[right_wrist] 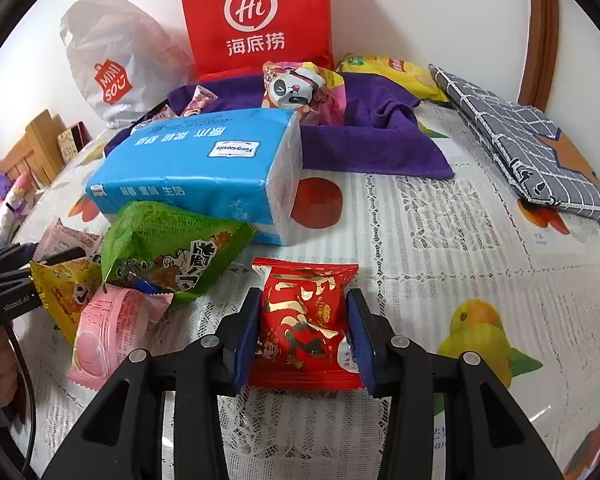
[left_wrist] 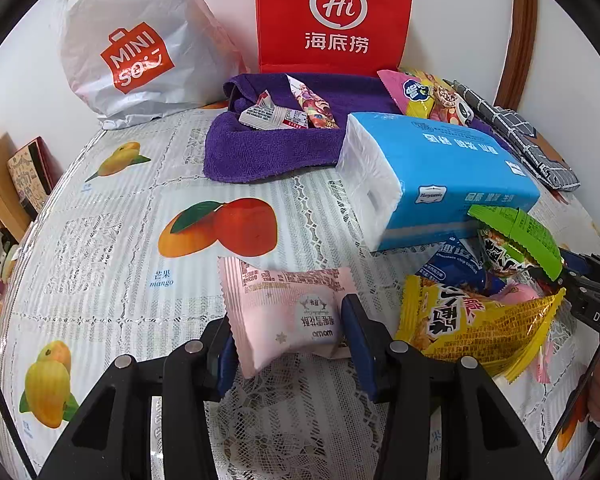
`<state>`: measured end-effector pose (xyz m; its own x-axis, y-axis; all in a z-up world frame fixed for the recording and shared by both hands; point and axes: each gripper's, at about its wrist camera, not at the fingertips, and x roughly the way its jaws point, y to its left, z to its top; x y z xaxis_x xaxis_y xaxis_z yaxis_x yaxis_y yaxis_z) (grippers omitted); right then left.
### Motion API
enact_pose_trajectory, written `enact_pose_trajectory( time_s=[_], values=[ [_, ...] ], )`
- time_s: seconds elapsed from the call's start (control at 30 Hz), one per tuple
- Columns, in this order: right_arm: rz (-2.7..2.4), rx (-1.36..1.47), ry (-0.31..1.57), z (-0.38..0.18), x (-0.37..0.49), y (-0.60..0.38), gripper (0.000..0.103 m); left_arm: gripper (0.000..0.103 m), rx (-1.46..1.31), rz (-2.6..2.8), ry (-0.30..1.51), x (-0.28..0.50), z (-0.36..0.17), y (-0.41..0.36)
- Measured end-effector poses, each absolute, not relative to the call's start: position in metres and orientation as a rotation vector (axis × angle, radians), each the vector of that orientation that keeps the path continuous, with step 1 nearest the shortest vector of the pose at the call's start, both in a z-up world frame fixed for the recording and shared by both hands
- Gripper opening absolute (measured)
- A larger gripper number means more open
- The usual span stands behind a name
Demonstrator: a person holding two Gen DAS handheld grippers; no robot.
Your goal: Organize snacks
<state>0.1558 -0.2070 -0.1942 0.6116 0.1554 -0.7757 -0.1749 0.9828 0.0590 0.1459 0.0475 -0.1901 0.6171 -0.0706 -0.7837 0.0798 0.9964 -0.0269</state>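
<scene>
A pink snack packet (left_wrist: 290, 312) is clamped in the left hand-held gripper (left_wrist: 290, 344), a red packet (right_wrist: 306, 324) in the right hand-held gripper (right_wrist: 304, 340); the purple towel (left_wrist: 276, 144) holding sorted snacks lies straight ahead, nearer the left.

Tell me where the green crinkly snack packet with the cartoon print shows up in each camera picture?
Left wrist view: green crinkly snack packet at far right, on the snack pile.
Right wrist view: same packet left of centre, touching the tissue pack's near side.
Shared landmark: blue plastic-wrapped tissue pack, just behind the packet in both.
</scene>
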Motion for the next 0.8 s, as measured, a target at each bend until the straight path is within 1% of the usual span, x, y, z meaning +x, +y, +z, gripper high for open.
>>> enact_pose_trajectory(
  time_s=[0.5, 0.8],
  values=[
    [0.207, 0.001, 0.882, -0.193, 0.154, -0.21, 0.042, 0.038, -0.022, -0.087, 0.894, 0.144, -0.189, 0.051],
    [0.184, 0.026, 0.868, -0.191, 0.154, -0.216, 0.042, 0.035, -0.03, -0.085, 0.927, 0.135, -0.185, 0.053]
  ],
)
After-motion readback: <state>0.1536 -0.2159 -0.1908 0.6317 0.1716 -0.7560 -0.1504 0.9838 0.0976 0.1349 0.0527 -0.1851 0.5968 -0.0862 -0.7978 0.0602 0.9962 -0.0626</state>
